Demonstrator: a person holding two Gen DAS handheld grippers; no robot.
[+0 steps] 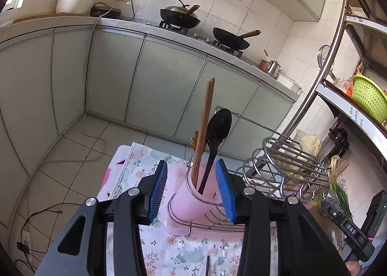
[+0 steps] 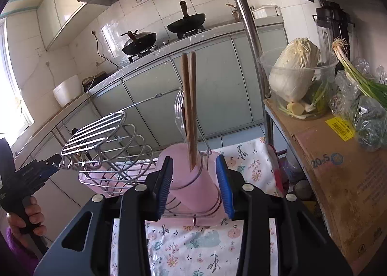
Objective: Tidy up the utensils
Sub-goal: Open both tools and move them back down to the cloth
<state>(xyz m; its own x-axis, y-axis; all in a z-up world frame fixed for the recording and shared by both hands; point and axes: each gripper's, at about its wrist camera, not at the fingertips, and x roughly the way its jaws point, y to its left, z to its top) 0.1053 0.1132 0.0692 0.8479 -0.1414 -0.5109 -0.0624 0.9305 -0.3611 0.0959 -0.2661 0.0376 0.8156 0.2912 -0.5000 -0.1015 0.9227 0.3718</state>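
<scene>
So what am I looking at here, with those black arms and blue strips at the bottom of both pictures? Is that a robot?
No robot: a person carries a hand-held gripper in each hand, and each has a wide-angle camera looking along its two fingers. One picture is from the left gripper, the other from the right gripper. The blue strips are the finger pads. In the right view you can see the person's hand holding the left tool. On a flowered cloth stands a wire rack with a pink cup. In it are chopsticks, a black spoon and a clear fork. Both grippers are open with the cup between their pads, and I see neither gripping anything.
</scene>
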